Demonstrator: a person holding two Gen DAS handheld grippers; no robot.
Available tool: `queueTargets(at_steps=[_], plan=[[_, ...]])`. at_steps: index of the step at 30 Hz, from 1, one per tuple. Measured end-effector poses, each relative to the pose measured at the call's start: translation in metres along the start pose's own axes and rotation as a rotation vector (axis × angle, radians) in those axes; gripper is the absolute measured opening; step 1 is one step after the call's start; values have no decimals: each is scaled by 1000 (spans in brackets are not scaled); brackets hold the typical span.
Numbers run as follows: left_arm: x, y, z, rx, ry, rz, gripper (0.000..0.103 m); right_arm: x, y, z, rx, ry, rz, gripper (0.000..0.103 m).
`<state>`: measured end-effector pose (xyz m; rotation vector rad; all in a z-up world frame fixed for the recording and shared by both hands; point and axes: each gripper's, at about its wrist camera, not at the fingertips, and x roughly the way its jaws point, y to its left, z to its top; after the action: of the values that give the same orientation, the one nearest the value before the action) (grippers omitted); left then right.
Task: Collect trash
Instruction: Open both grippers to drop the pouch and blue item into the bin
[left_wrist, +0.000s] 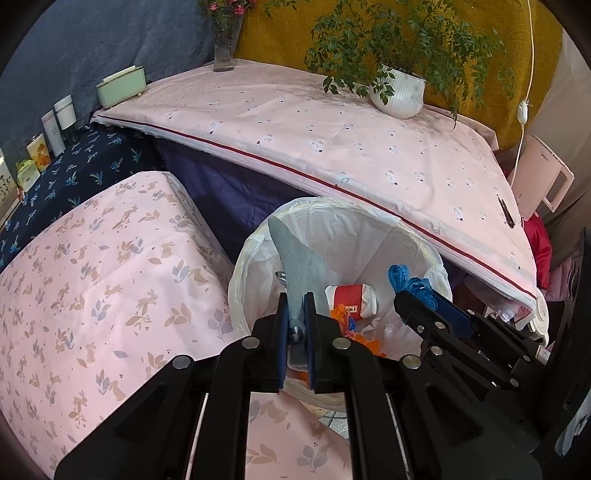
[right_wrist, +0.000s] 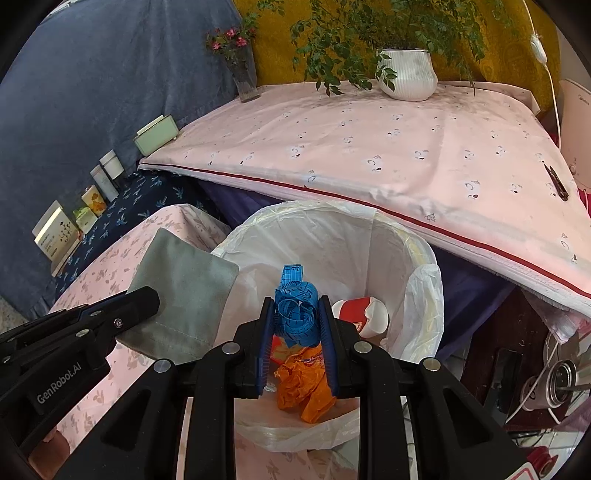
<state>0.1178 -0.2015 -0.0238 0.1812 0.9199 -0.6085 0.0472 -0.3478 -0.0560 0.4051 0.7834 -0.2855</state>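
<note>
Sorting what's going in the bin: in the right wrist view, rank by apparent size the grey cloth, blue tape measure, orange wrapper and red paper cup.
1. grey cloth
2. orange wrapper, though partly hidden by the gripper
3. and 4. blue tape measure and red paper cup look alike; the tape sits nearer the camera, so unranked.

- The gray cloth (left_wrist: 295, 266), clamped in the left gripper (left_wrist: 296, 325), has its lower end hidden between the blue pads; in the right wrist view that gripper's fingers cover its 8 o'clock corner.
- The blue tape measure (right_wrist: 295, 308) is only partly seen: the right gripper (right_wrist: 296, 325) covers its sides.
- The red-and-white paper cup (right_wrist: 360, 314) has tiny print, too small to read.
- The orange wrapper (right_wrist: 304, 384) is partly screened by the pads and tape.
- The trash bin (right_wrist: 332, 236) has its near rim, at 6 o'clock, behind the gripper body.
- The boxes and jars (left_wrist: 40, 147) at 9 o'clock bear unreadable labels; the outermost is cut by the edge.
</note>
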Motion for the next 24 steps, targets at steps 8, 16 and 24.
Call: queueTargets(at_steps=[8,16,24], plan=[[2,6,1,-31,-2,5,20,0,1,0,-2,-7,-16,29],[-2,22,-1,-73,-14,37,43,-5,1,4,-4,-11,-24,45],[-12,28,-8,-66,-36,77,54,-14,7,3,-44,-10,-46,60]])
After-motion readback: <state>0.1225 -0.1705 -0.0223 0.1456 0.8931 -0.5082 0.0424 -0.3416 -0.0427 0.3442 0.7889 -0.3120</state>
